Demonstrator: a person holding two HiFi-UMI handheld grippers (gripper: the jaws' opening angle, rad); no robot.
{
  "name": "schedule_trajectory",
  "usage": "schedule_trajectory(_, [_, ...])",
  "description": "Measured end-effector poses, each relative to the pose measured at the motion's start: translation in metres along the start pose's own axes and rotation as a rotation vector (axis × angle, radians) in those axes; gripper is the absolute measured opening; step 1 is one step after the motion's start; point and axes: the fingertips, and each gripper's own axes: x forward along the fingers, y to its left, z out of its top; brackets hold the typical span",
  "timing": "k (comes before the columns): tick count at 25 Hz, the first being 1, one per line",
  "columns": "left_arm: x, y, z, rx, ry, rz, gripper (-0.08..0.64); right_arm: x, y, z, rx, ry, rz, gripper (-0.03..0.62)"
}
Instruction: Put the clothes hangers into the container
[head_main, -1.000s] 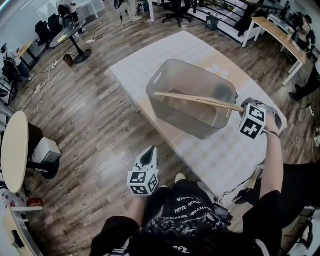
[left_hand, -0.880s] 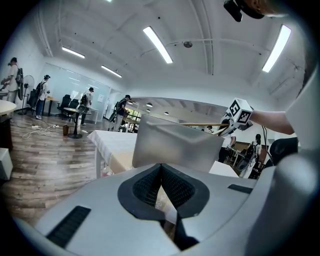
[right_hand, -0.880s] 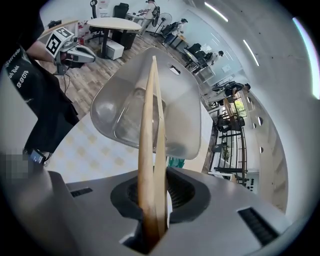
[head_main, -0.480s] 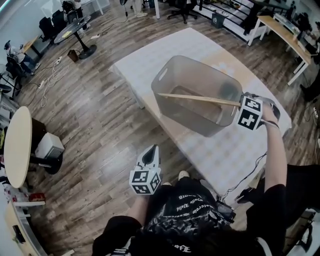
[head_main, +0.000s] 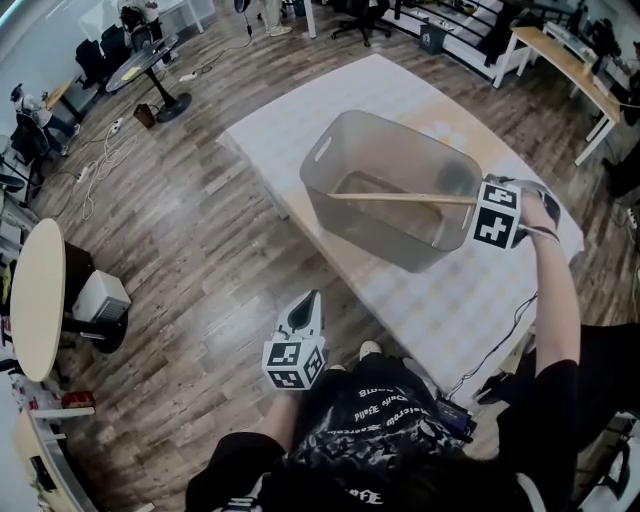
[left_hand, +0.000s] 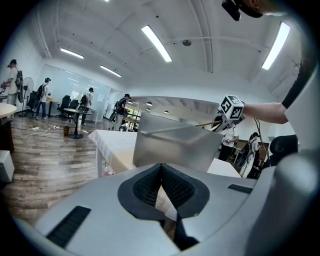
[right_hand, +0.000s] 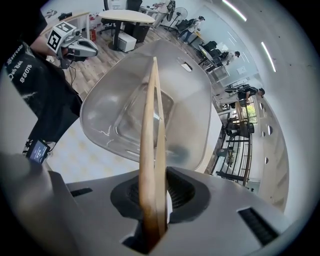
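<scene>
A translucent grey container (head_main: 345, 160) stands on the white table (head_main: 460, 300). My right gripper (head_main: 497, 212) is at the container's right rim, shut on one end of a wooden clothes hanger (head_main: 400, 198). The hanger reaches almost level across the container's opening, with its far end inside the left rim. In the right gripper view the hanger (right_hand: 150, 130) runs out from between the jaws (right_hand: 154, 192) over the container (right_hand: 190, 100). My left gripper (head_main: 297, 340) hangs low beside the person's body, off the table, shut with nothing in it (left_hand: 161, 187). What lies at the container's bottom is hard to make out.
The table's near edge (head_main: 340, 290) runs diagonally between the two grippers, with wooden floor to the left. A round table (head_main: 35, 300) and a small white box (head_main: 95, 300) stand at far left. A desk (head_main: 560, 60), chairs and floor cables lie farther off.
The right gripper has shifted a little, and the hanger now lies more level, its far end drawn from over the container's left rim to inside it. The left gripper has stayed put.
</scene>
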Motion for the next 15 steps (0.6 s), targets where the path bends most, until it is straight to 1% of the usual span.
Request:
schedule_trajectory(5, [0.002, 0.001, -0.003, -0.006, 0.009, 0.002, 0.020, -0.001, -0.014, 0.010, 0.014, -0.021, 0.001, 0.061])
schedule_trajectory(9, [0.003, 0.006, -0.002, -0.012, 0.008, 0.013, 0.020, 0.006, -0.015, 0.011, 0.005, -0.003, 0.020, 0.061])
schedule_trajectory(15, [0.009, 0.009, -0.004, -0.018, 0.018, 0.008, 0.020, 0.013, -0.020, 0.017, -0.027, 0.027, 0.013, 0.061])
